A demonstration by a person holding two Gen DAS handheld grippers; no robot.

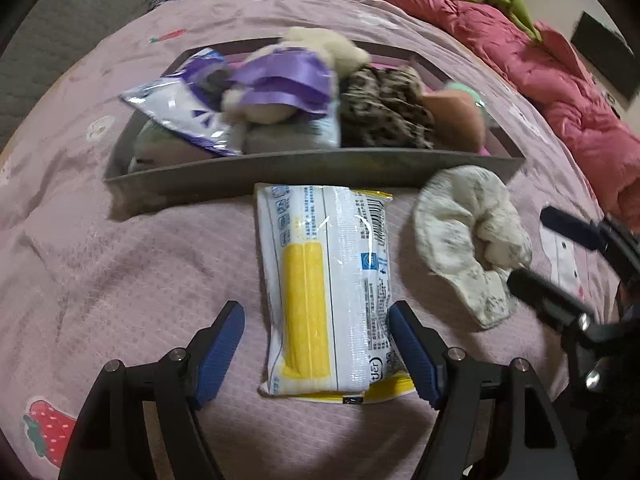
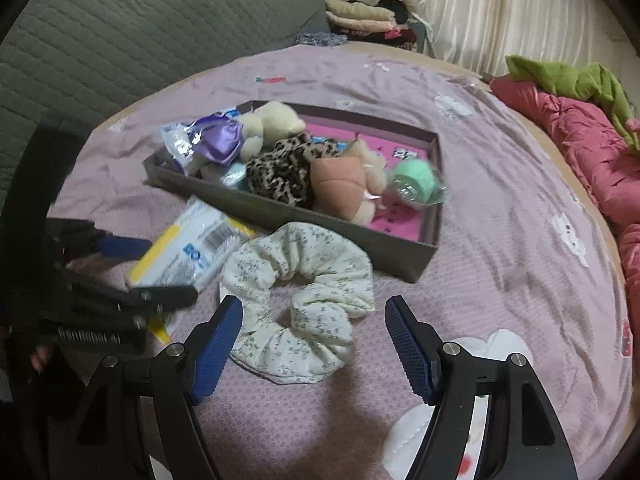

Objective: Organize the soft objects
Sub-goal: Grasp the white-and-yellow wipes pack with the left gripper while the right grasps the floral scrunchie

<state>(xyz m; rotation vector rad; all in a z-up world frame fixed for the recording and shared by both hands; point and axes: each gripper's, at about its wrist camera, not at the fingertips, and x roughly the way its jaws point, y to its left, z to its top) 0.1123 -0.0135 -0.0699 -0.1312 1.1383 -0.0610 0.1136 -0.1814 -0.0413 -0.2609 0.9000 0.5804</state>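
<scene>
Pink printed bedspread (image 1: pixel 120 264) beneath grey box (image 1: pixel 312 168); left claw (image 1: pixel 316 344) and right claw (image 2: pixel 314 344) both apart

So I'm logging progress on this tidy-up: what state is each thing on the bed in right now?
Left tongs: open, straddling the tissue pack, not gripping.
Right tongs: open, over the scrunchie.
Tissue pack: flat on the bedspread, outside the box.
Floral scrunchie: loose on the bedspread, outside the box.
Grey box: open-topped, partly filled.
Leopard-print scrunchie: in the box.
Plush bear: in the box, lying on other items.

Pink bedspread (image 1: pixel 120 260) carries grey box (image 1: pixel 312 168), tissue pack (image 1: pixel 328 280), floral scrunchie (image 2: pixel 296 300).
</scene>
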